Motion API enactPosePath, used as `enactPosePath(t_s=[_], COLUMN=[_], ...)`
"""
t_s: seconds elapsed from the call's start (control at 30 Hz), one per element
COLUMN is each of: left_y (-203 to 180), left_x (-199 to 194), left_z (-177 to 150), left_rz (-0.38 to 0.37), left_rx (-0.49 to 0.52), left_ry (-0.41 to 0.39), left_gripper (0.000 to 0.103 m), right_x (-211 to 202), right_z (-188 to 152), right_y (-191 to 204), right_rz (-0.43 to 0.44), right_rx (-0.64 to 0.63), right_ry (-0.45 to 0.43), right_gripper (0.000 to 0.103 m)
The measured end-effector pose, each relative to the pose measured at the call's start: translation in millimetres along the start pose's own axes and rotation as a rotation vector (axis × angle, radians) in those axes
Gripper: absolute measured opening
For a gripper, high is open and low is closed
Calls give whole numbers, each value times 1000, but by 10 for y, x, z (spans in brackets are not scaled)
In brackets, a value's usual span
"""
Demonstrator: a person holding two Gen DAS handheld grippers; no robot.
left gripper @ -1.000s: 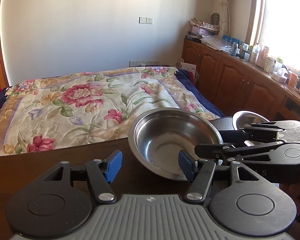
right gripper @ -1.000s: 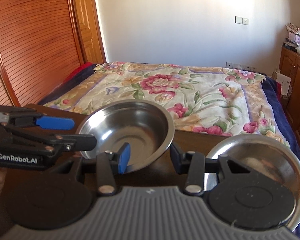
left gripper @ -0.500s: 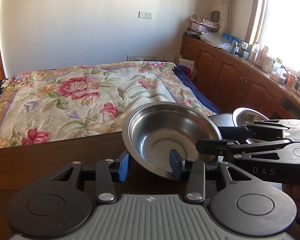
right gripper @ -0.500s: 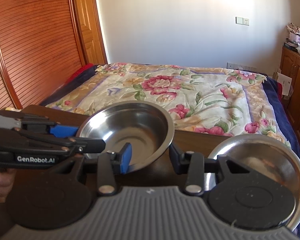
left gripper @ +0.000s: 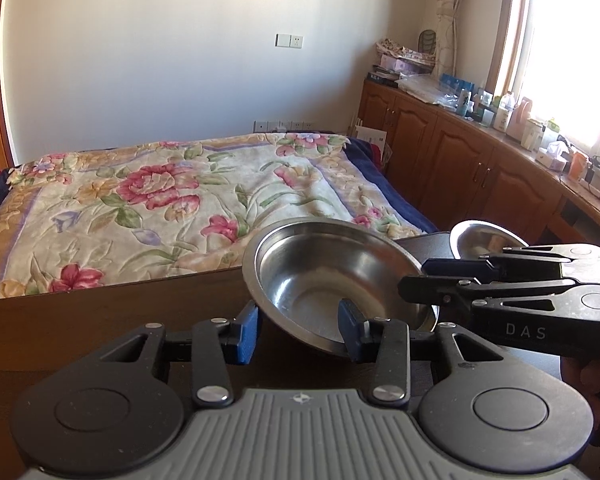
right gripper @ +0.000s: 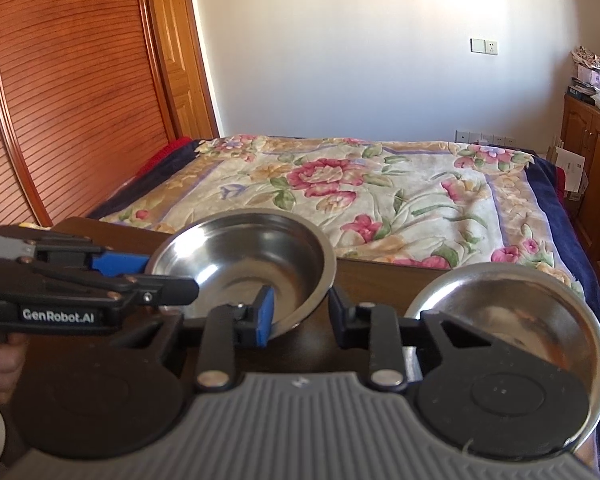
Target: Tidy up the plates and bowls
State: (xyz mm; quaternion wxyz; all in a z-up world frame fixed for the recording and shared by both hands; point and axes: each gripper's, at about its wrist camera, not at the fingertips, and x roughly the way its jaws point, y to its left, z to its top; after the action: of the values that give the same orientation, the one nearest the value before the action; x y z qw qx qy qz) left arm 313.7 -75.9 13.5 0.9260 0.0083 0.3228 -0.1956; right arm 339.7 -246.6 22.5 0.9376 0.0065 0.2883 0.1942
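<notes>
A steel bowl (left gripper: 332, 276) (right gripper: 248, 260) sits tilted on the dark wooden table (left gripper: 100, 312). My left gripper (left gripper: 298, 330) is open, its fingers either side of the bowl's near-left rim, not clamped. My right gripper (right gripper: 300, 314) is open at the bowl's right rim, its blue-padded left finger (right gripper: 265, 312) inside the bowl. It shows in the left wrist view (left gripper: 440, 280) at the bowl's right edge. The left gripper shows in the right wrist view (right gripper: 140, 272) at the bowl's left rim. A second steel bowl (right gripper: 512, 308) (left gripper: 480, 240) sits to the right.
Beyond the table's far edge is a bed with a floral blanket (left gripper: 160, 200). Wooden cabinets with bottles and boxes on top (left gripper: 500, 152) run along the right wall under a window. A slatted wooden wardrobe (right gripper: 60, 100) stands at the left.
My left gripper has narrowed and moved in around the bowl's near rim. The bowl has tipped up a little. My right gripper has stayed at the bowl's right rim.
</notes>
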Motion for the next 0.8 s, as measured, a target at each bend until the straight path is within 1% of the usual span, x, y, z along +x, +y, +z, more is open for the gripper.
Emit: enactPosePath(t_s=[0.1, 0.17, 0.27, 0.4, 0.73, 0.8], left_y=[-15, 2, 25, 22, 48, 37], left_x=[-28, -21, -2, 2, 53, 53], left_z=[-2, -20, -51, -74, -78, -87], left_rz=[11, 15, 17, 22, 26, 25], left_rx=[12, 9, 5, 13, 18, 19], left_ry=[3, 10, 21, 27, 43, 44], left_gripper=[43, 43, 43, 43, 41, 40], right_x=[-48, -49, -18, -4, 127, 162], right_z=[-4, -15, -41, -46, -42, -38], right_y=[-17, -28, -10, -8, -56, -57], right_rz=[20, 37, 38, 42, 43, 56], right_rx=[23, 44, 44, 50, 97, 105], right_ry=[-11, -2, 7, 6, 46, 61], right_gripper=[30, 30, 27, 27, 28, 28])
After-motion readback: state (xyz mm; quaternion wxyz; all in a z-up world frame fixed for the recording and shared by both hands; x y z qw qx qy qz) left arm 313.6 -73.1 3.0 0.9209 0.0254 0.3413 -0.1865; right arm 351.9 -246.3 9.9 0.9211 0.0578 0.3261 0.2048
